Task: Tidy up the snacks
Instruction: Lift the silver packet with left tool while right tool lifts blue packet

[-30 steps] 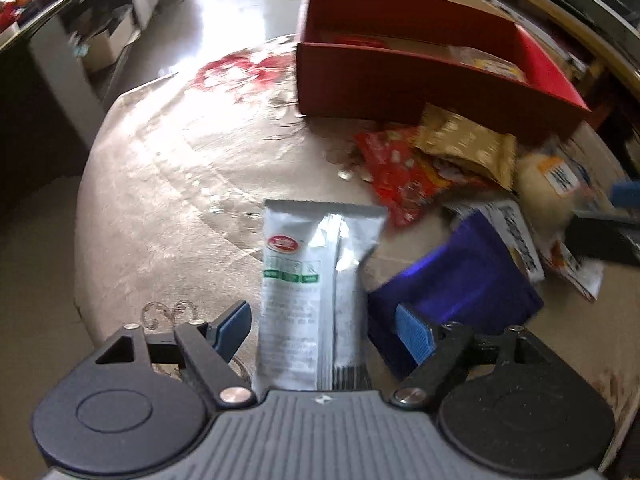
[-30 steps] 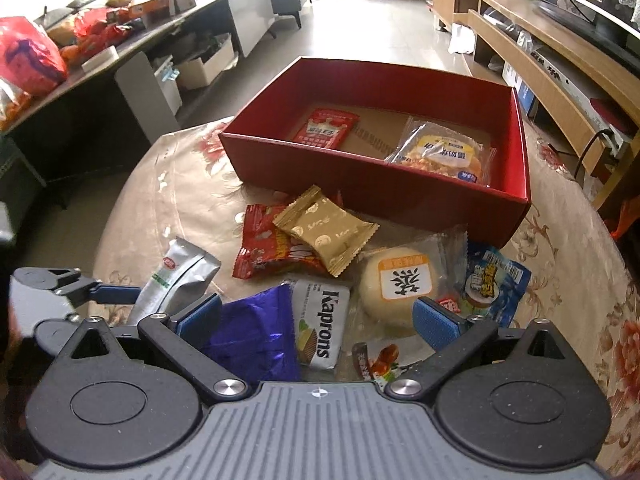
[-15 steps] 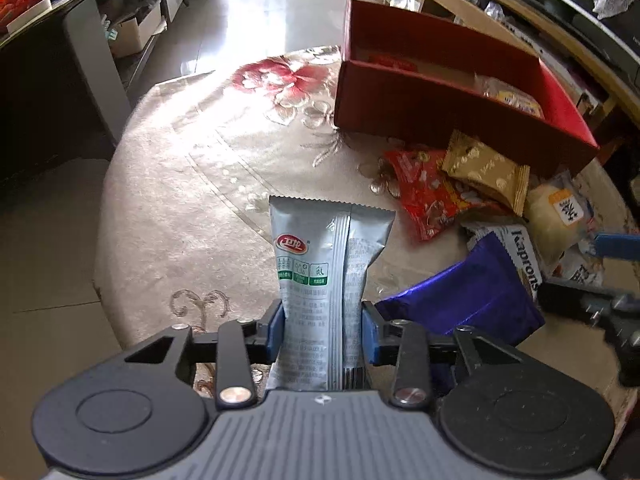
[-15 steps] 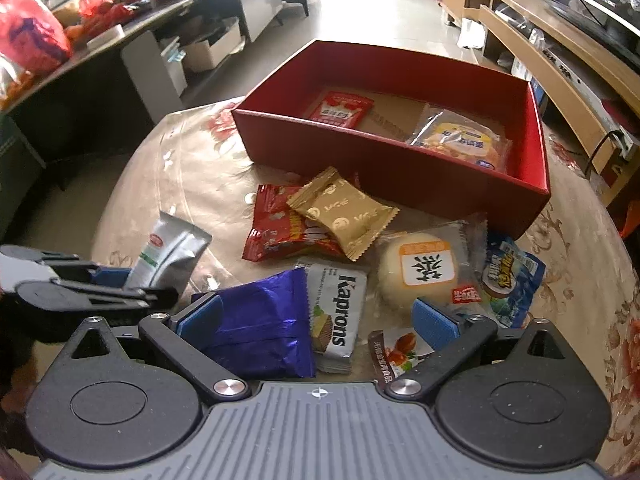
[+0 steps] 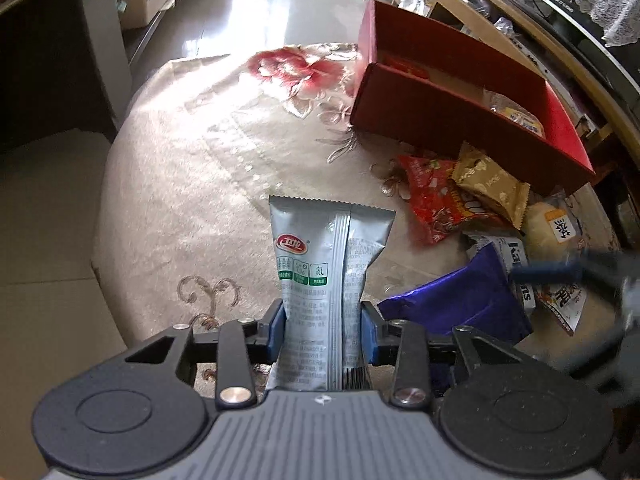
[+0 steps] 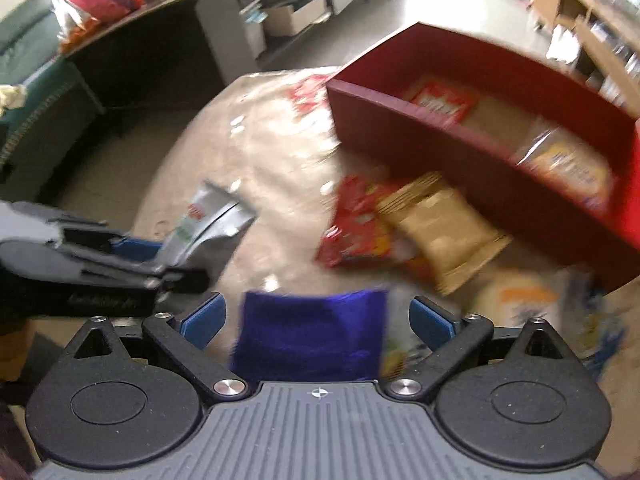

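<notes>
1. Two grippers are at work. The left gripper (image 5: 322,334) is clamped on the silver foil snack sachet with green labels (image 5: 320,264), at lower centre of its view; carry it up and right into the red cardboard box (image 5: 452,120)
2. The right gripper (image 6: 318,320) has begun narrowing but remains wide, pads clear of the blue-purple foil packet (image 6: 310,340) between them; centre it before pinching
3. Keep clear of the gold wrapper (image 6: 440,232)
</notes>
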`<state>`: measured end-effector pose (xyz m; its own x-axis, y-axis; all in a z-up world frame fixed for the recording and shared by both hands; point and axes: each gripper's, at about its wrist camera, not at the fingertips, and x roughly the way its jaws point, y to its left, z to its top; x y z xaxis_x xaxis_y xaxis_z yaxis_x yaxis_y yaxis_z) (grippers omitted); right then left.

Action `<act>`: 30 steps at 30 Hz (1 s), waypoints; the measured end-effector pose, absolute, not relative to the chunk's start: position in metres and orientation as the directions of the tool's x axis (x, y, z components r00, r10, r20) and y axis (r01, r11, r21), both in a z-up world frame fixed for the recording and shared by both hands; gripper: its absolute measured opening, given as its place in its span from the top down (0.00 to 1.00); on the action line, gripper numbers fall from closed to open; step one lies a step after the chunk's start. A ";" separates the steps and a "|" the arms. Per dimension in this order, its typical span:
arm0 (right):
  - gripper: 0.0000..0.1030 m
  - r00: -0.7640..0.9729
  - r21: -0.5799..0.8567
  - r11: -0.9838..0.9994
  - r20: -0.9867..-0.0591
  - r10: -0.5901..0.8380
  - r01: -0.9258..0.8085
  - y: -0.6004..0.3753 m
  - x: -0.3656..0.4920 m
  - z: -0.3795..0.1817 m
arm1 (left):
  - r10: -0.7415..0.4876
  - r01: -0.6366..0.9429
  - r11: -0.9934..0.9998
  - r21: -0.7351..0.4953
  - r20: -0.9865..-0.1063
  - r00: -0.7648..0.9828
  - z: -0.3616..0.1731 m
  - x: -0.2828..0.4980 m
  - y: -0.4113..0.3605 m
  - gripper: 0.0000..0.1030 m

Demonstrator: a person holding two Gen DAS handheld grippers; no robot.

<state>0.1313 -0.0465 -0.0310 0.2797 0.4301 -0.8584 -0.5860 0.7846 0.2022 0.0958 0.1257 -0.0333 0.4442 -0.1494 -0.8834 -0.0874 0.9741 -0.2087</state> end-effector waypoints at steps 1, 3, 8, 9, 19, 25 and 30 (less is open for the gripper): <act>0.03 0.255 0.212 0.780 -0.867 0.429 -0.589 -0.046 0.126 -0.036 | -0.157 -0.091 0.972 -0.218 -0.884 0.440 -0.034 0.096 0.126 0.63; 0.02 0.227 0.207 0.760 -0.877 0.423 -0.617 -0.044 0.109 -0.040 | -0.170 -0.094 0.968 -0.233 -0.883 0.437 -0.034 0.096 0.127 0.63; 0.05 0.106 0.261 0.672 -0.885 0.454 -0.693 -0.042 0.065 -0.030 | -0.180 -0.095 0.964 -0.247 -0.875 0.450 -0.029 0.095 0.128 0.63; 0.05 0.131 0.214 0.659 -0.892 0.433 -0.721 -0.041 0.057 -0.026 | -0.182 -0.097 0.963 -0.250 -0.874 0.450 -0.029 0.095 0.128 0.63; 0.05 0.277 -0.192 0.312 -0.927 0.253 -0.930 0.025 0.064 -0.023 | -0.192 -0.120 0.954 -0.274 -0.870 0.455 -0.026 0.098 0.136 0.62; 0.07 0.172 -0.118 0.234 -0.959 0.227 -0.965 0.045 0.075 -0.056 | -0.200 -0.132 0.951 -0.280 -0.882 0.427 -0.034 0.099 0.141 0.62; 0.06 0.144 -0.020 0.416 -0.952 0.270 -0.909 0.025 0.082 -0.060 | -0.212 -0.107 0.954 -0.280 -0.883 0.420 -0.034 0.101 0.134 0.62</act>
<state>0.0823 0.0249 -0.0605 0.1440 0.2696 -0.9521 -0.9090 0.4163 -0.0197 0.1010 0.1336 -0.0339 0.4198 -0.2115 -0.8826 -0.1071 0.9541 -0.2796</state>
